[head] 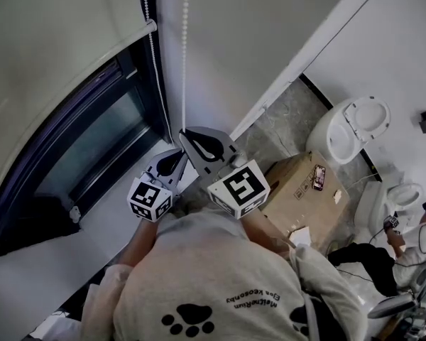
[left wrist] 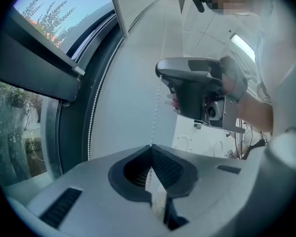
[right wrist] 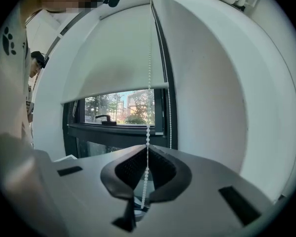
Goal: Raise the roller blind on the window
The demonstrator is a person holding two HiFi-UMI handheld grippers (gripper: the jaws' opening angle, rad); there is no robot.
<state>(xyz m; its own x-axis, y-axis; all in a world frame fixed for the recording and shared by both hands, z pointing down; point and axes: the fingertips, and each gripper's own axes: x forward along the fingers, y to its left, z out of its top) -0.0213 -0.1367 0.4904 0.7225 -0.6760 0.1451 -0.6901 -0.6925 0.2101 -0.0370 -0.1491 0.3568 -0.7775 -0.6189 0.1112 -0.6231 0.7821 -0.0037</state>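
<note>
The left tool (left wrist: 151, 148) and the right tool (right wrist: 147, 149) are pinching shut on the bumpy white bead chain (right wrist: 149, 83). The smooth blind (right wrist: 113, 58) is covering the top of the window (right wrist: 119, 107). A brown box (head: 302, 190) is sitting nearby.

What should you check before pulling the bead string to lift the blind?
1. Right gripper shut on the bead chain: ok.
2. Left gripper shut on the same strand, just below the right one: ok.
3. Chain runs straight up from the grippers with no tangle: ok.
4. Second strand hangs free beside the window frame: ok.
5. Blind fully up: not ok. It covers the upper window, and glass shows only beneath it.
6. Room below the grippers for a long pull: cannot tell.
</note>
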